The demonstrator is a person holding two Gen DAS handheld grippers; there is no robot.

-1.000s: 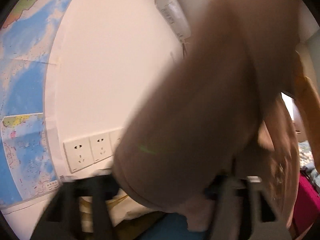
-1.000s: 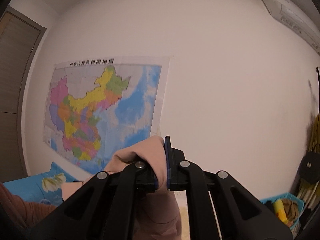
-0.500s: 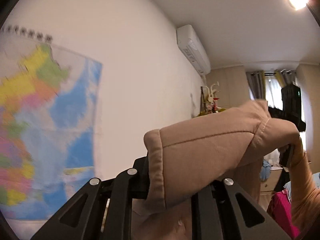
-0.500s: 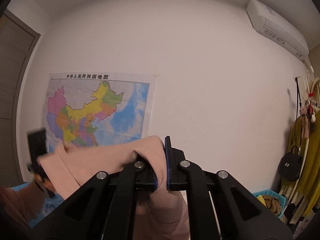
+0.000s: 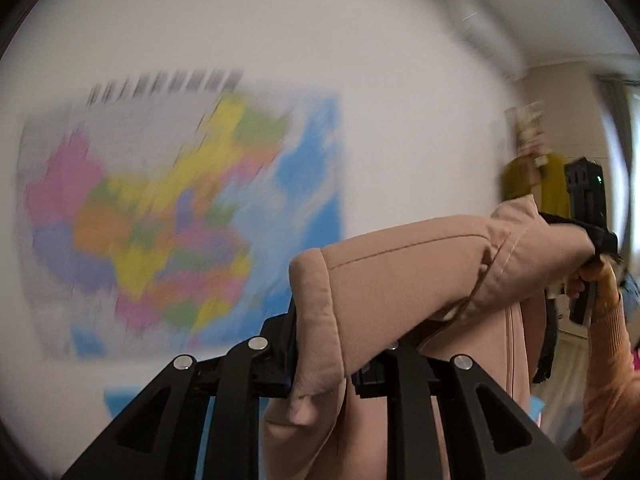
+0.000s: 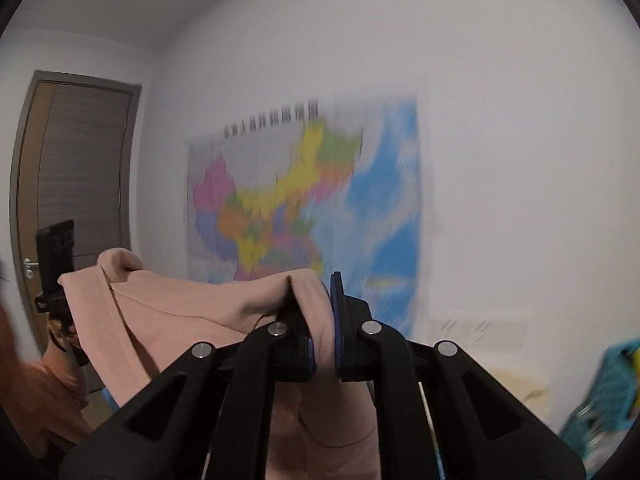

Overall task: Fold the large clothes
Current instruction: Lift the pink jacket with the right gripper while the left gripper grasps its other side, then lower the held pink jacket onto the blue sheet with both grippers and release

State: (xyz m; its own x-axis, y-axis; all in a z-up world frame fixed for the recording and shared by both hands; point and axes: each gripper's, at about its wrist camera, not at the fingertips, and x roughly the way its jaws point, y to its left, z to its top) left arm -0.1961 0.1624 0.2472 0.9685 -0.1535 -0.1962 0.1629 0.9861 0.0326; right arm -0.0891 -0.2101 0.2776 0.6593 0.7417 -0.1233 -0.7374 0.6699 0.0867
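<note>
While both grippers are raised before the map [image 5: 180, 220], the pink garment [image 5: 400, 280] hangs stretched between them. Left gripper [image 5: 324, 364] is clamped on one bunched edge, jaws just eased slightly wider; right gripper [image 6: 323, 352] pinches the other edge tight.

Left hand-held gripper [image 5: 322, 364] clamping pink garment [image 5: 404, 276], blurred wall map [image 5: 180, 216]

The garment [image 5: 408, 276] stretches between my left gripper [image 5: 324, 364] and right gripper [image 6: 324, 344]; the map [image 6: 304, 200] hangs on the wall behind it.
</note>
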